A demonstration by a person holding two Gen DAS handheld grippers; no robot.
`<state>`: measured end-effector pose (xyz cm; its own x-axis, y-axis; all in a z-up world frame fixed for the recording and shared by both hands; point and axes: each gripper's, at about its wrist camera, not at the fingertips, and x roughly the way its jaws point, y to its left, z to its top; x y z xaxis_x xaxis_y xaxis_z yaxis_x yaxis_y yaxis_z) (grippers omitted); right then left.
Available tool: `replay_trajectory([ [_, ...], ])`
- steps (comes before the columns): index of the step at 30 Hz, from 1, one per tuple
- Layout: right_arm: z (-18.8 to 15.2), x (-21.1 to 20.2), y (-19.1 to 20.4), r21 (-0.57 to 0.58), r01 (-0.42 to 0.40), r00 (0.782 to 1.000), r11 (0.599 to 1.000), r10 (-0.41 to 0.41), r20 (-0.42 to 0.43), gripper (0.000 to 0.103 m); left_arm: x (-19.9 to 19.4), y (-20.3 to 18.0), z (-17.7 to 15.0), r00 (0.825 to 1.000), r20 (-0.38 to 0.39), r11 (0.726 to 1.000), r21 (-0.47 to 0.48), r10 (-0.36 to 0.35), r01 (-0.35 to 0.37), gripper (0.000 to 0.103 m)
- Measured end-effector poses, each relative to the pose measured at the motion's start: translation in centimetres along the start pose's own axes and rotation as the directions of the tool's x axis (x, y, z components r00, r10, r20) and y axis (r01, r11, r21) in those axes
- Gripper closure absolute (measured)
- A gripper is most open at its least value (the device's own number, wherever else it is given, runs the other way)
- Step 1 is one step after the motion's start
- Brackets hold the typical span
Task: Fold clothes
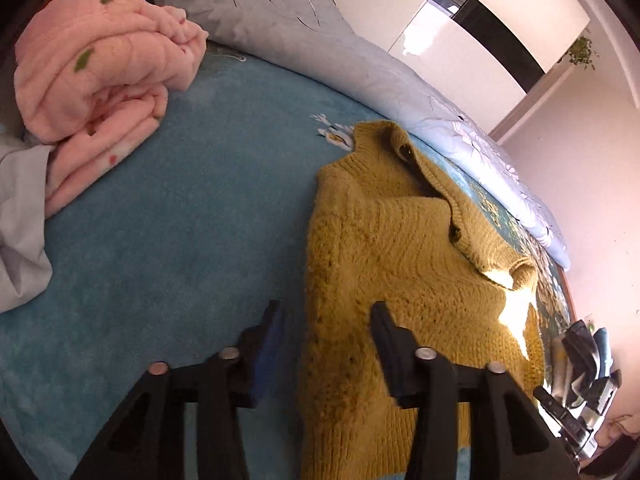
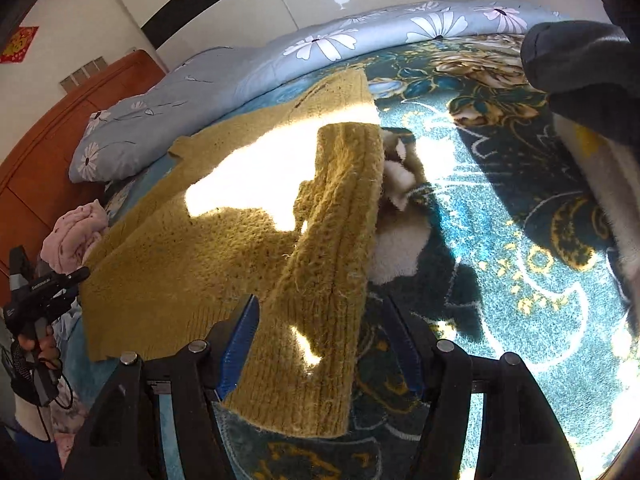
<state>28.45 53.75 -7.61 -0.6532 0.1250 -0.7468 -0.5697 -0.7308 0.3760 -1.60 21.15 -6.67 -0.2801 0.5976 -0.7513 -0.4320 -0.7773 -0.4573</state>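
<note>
A mustard-yellow knitted cardigan lies flat on the blue bed cover, collar toward the far side. My left gripper is open and empty, its jaws astride the cardigan's left edge. In the right wrist view the cardigan has one sleeve folded over toward me. My right gripper is open with the sleeve's cuff end lying between its jaws, not clamped. The left gripper shows in that view at the far left, held in a hand.
A folded pink fleece and a grey cloth lie at the left of the bed. A light blue flowered quilt runs along the far side. A dark and pale garment pile sits at right. A wooden headboard stands at left.
</note>
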Motion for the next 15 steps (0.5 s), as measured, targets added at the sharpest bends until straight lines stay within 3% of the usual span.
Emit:
replay_trajectory([
  [4, -0.1, -0.1, 0.3, 0.022, -0.001, 1.0, 1.0, 0.001, 0.003, 0.038, 0.2, 1.5, -2.1, 0.998, -0.066, 1.0, -0.012, -0.026, 0.025, 0.04],
  [8, -0.6, 0.0, 0.7, 0.079, -0.07, 0.998, 0.994, 0.069, 0.008, 0.037, 0.4, 1.5, -4.7, 0.988, -0.117, 0.995, -0.014, -0.099, 0.098, 0.04],
  [11, -0.7, -0.1, 0.7, 0.122, -0.112, 0.994, 0.986, 0.111, 0.016, 0.038, 0.3, 1.0, -5.7, 0.988, -0.102, 0.993, -0.001, -0.116, 0.116, 0.042],
  [12, -0.7, -0.1, 0.5, 0.142, -0.118, 0.993, 0.983, 0.117, 0.016, 0.044, 0.3, 0.9, -5.9, 0.988, -0.094, 0.992, -0.006, -0.125, 0.125, 0.043],
  [13, -0.6, -0.2, 0.2, 0.161, -0.124, 0.992, 0.979, 0.123, 0.016, 0.058, 0.3, 1.0, -5.9, 0.986, -0.089, 0.99, -0.027, -0.138, 0.136, 0.049],
  [14, -0.5, -0.2, -0.1, 0.179, -0.121, 0.993, 0.976, 0.12, 0.016, 0.07, 0.3, 1.0, -5.9, 0.986, -0.086, 0.989, -0.049, -0.144, 0.14, 0.073],
  [15, -0.3, -0.3, -0.3, 0.19, -0.124, 0.992, 0.974, 0.123, 0.013, 0.087, 0.3, 1.0, -5.9, 0.987, -0.083, 0.989, -0.064, -0.135, 0.13, 0.09],
])
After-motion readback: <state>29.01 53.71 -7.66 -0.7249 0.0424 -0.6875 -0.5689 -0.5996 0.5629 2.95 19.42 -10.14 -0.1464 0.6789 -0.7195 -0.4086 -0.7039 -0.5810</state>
